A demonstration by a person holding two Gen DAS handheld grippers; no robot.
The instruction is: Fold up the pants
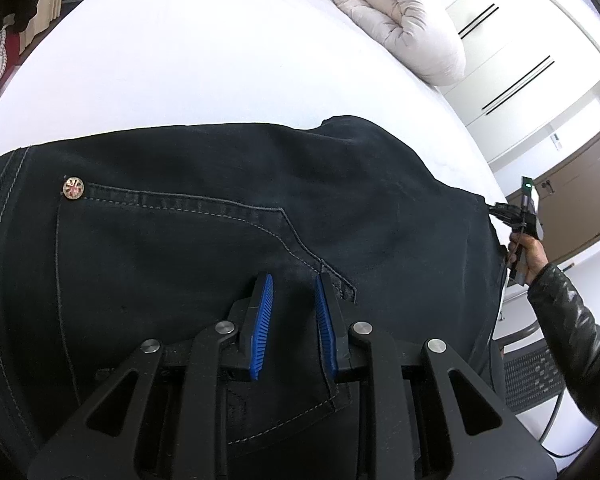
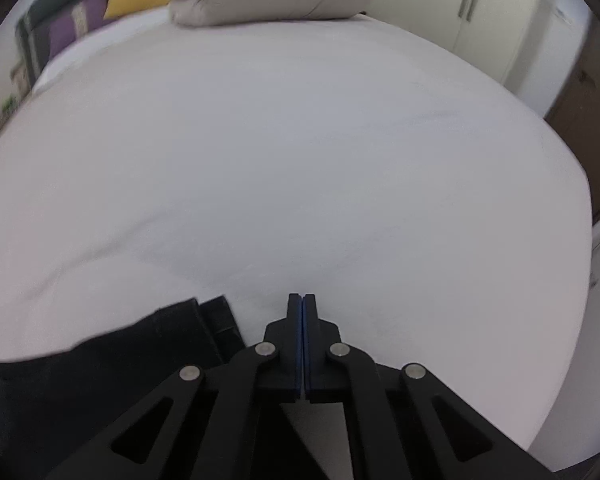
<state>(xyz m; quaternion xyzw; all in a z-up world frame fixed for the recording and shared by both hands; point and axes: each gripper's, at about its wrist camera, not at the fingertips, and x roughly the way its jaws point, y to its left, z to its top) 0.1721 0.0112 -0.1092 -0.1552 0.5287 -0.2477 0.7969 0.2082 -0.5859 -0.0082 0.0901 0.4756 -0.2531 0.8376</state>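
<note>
The pants (image 1: 228,216) lie flat along the near edge of the bed (image 1: 204,64), seat side up, with a back pocket and its rivet (image 1: 73,188) showing. The left gripper (image 1: 293,292) hovers low over the pocket corner, its blue pads a small way apart and holding nothing. The right gripper (image 2: 302,308) sits with its fingers pressed together and empty over bare sheet, just beside the cloth's end at the bed's right edge.

Risks, as I judge them: the left gripper may pinch only the pocket flap or the top layer, so the fold drags one layer and bunches the rest. Closed, the right gripper cannot take its end, which would skew the fold.
</note>
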